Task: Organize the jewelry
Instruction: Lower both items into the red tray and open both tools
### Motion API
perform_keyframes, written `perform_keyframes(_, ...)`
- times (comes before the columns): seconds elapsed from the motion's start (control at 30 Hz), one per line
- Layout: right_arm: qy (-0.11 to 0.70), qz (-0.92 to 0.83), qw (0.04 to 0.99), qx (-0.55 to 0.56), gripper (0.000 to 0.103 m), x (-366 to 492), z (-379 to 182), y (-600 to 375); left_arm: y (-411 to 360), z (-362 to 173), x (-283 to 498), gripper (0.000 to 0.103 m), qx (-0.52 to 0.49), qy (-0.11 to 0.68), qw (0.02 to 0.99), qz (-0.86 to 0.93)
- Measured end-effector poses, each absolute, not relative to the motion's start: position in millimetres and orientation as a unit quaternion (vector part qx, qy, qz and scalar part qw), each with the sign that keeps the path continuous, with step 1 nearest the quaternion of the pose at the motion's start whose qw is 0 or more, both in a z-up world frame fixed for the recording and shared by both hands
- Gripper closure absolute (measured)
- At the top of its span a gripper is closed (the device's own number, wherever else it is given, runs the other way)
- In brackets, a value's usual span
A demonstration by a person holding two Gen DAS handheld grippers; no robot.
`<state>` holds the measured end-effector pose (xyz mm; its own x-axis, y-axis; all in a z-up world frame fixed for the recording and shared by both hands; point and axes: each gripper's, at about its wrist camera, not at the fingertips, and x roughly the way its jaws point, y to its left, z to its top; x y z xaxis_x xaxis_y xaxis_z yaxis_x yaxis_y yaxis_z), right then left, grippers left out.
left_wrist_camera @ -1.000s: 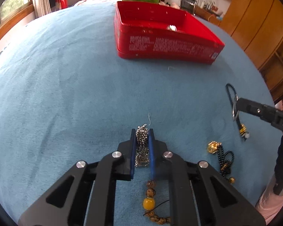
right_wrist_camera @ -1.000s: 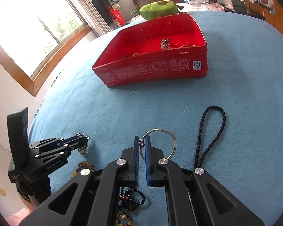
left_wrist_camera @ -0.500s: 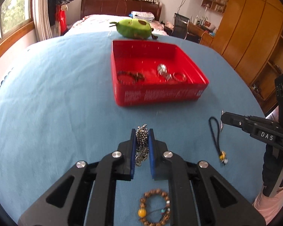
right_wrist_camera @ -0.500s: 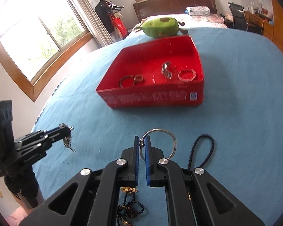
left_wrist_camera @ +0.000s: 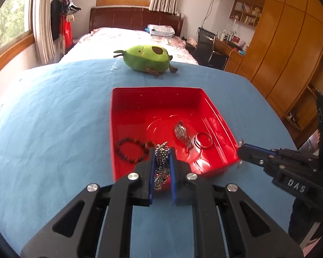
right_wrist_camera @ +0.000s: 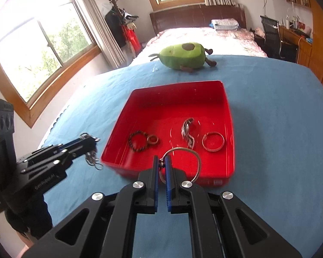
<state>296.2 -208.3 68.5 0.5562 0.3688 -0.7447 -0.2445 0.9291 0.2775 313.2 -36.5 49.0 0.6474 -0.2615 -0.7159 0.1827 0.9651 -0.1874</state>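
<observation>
A red tray (left_wrist_camera: 217, 111) (right_wrist_camera: 230, 116) sits on the blue cloth and holds a dark bead bracelet (left_wrist_camera: 129, 150) (right_wrist_camera: 137, 143), a small ring (right_wrist_camera: 152, 139), a silver chain piece (left_wrist_camera: 180, 131) (right_wrist_camera: 187, 130) and a silver bangle (left_wrist_camera: 203, 139) (right_wrist_camera: 213, 144). My left gripper (left_wrist_camera: 162, 152) (right_wrist_camera: 90, 142) is shut on a silver chain necklace (left_wrist_camera: 161, 163) (right_wrist_camera: 92, 157), held above the tray's near left edge. My right gripper (right_wrist_camera: 162, 161) (left_wrist_camera: 241, 150) is shut on a silver ring bangle (right_wrist_camera: 183, 161), above the tray's near wall.
A green avocado plush (left_wrist_camera: 147, 59) (right_wrist_camera: 184, 57) lies on the cloth beyond the tray. A bed (left_wrist_camera: 129, 36), a desk with a chair (left_wrist_camera: 206, 45) and wooden wardrobes (left_wrist_camera: 286, 49) stand behind. Windows (right_wrist_camera: 41, 49) are at the left.
Both grippers have risen and moved forward toward the red tray with their jewelry. The loose beads and cord on the cloth have dropped out of view.
</observation>
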Motion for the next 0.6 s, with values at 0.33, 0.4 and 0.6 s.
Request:
perform_keyframes(0.33, 0.485, 0.128, 0.863, 0.064, 0.098, 390.4, 17.2, -204.3, -46.3, -2.2, 407.0, 0.093, -0.047, 0.458, 0.882, -0.100)
perform_keyframes(0.4, 0.493, 0.120, 0.859, 0.062, 0.098, 402.2, 8.1, -205.4, -46.6, -5.7, 417.9, 0.093, -0.045, 0.461, 0.881, -0.092)
perform_keyframes(0.6, 0.508, 0.104, 0.853, 0.063, 0.087, 424.5, -11.3, -211.3, -49.0, -16.1, 443.9, 0.089, -0.036, 0.473, 0.877, -0.077)
